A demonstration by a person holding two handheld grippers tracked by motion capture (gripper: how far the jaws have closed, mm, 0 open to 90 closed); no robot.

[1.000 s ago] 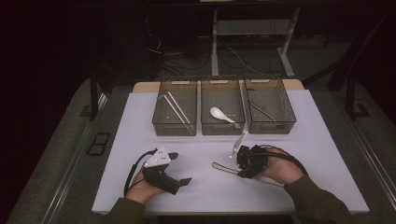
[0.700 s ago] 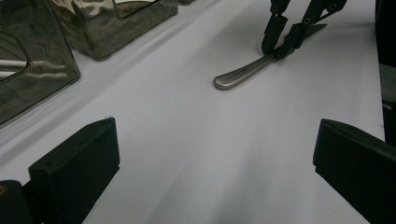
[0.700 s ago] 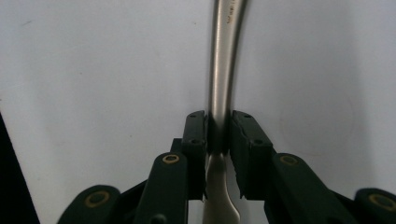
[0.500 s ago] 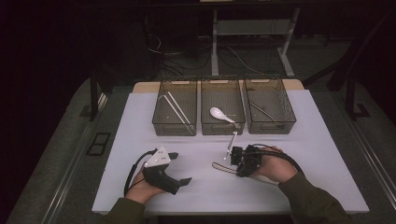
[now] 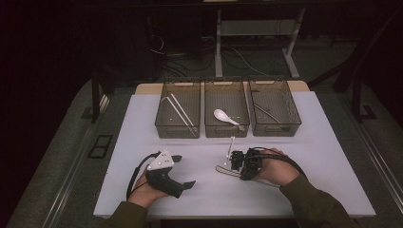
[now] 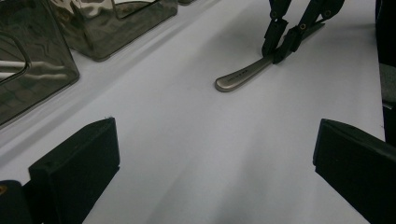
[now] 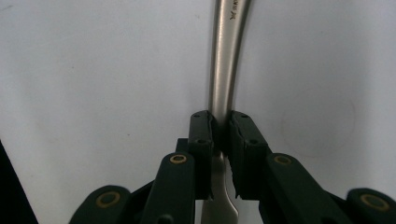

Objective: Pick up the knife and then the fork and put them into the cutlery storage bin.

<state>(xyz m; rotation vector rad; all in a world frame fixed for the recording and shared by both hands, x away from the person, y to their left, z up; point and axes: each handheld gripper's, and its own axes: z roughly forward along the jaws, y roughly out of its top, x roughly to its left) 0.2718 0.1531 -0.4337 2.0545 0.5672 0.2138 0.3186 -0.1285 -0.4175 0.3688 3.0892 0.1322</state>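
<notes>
Steel utensil (image 7: 223, 70): smooth, curved brushed-metal handle, lying flat on the white table (image 5: 332, 156), near right of centre.
Right gripper (image 7: 221, 135): your jaws have just been closing and are pinching that handle.
Left gripper (image 5: 187, 172): you are resting it near left, jaws apart.

1. The white table (image 5: 142, 123) is bare between the two hands, so there is wide room to pass.
2. Three bins (image 5: 226, 114) stand side by side at the far edge and block the way forward.
3. A metal utensil (image 6: 243, 74) lies flat near the right gripper (image 5: 236, 160), a low obstacle.
4. The left gripper (image 5: 183, 171) has open table in front of it.
</notes>
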